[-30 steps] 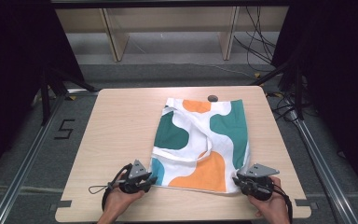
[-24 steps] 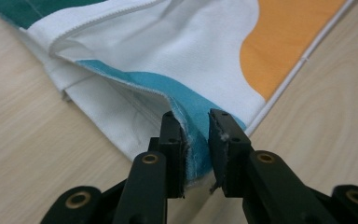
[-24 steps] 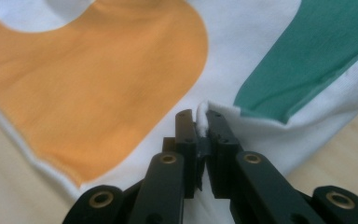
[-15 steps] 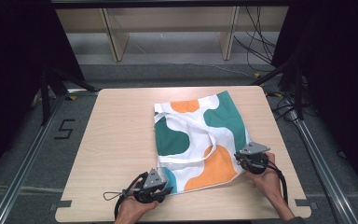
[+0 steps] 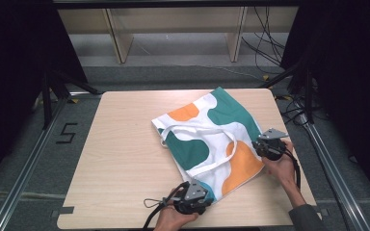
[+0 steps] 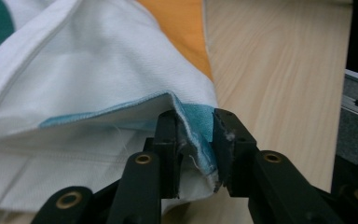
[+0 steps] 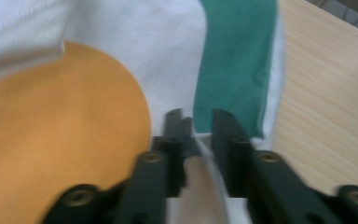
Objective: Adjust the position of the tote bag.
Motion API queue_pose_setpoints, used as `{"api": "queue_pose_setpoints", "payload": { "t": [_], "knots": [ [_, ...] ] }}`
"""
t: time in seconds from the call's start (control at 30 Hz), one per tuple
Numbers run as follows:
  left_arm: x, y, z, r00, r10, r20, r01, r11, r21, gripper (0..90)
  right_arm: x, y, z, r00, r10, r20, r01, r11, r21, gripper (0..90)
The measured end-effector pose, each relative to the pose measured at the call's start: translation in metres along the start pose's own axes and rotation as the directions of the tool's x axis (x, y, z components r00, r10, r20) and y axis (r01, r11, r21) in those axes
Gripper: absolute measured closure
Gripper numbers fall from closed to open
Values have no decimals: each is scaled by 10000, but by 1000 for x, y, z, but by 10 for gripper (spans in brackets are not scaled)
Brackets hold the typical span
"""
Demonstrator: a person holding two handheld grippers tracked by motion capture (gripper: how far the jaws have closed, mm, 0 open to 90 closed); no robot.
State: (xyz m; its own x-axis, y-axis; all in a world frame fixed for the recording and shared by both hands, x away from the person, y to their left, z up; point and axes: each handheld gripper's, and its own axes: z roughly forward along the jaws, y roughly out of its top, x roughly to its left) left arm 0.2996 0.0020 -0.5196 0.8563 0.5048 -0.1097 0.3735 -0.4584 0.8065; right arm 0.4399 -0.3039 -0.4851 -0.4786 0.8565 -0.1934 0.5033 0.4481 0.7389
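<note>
The left gripper point(image 6: 196, 154) pinches the blue corner of a patterned tote bag point(image 5: 212, 139), while the right gripper point(image 7: 196, 135) clamps the bag's edge between green and orange patches. The bag lies skewed across the wooden table point(image 5: 120, 163), toward its right side.

Beyond the far edge of the wooden table point(image 5: 125, 144) stand pale wooden shelf uprights point(image 5: 118, 38), black cables point(image 5: 265, 43) trail on the floor to its right, and a "5" marking point(image 5: 66, 133) lies left.
</note>
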Motion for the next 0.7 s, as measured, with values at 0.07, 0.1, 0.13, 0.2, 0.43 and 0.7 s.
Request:
{"api": "queue_pose_setpoints", "payload": {
  "t": [0.07, 0.1, 0.13, 0.2, 0.43, 0.7],
  "knots": [
    [-3, 6, 6, 9994, 317, 169, -320, 9993, 172, 666, -4, 0, -6, 9992, 110, 390, -109, 9999, -34, 486],
    [-3, 8, 7, 9994, 269, 239, -272, 9996, 101, 666, -4, 0, -6, 9992, 110, 390, -109, 9999, -34, 486],
    [-3, 9, 3, 9983, 391, 442, -401, 9989, 221, 588, -1, 1, -18, 9958, 162, 906, -158, 9999, -55, 421],
    [-3, 10, -1, 9978, 394, 537, -410, 9988, 283, 478, 2, 2, -24, 9942, 250, 1042, -230, 9995, -201, 413],
    [24, 10, -53, 9998, 187, -110, -191, 9989, -427, 339, 57, 12, -61, 9923, -260, -1211, 131, 9943, -1055, 371],
    [92, -25, -97, 9524, -513, -3004, 616, 9978, 248, 308, 139, 15, -63, 9294, -994, -3554, 811, 9945, -660, 351]
  ]
}}
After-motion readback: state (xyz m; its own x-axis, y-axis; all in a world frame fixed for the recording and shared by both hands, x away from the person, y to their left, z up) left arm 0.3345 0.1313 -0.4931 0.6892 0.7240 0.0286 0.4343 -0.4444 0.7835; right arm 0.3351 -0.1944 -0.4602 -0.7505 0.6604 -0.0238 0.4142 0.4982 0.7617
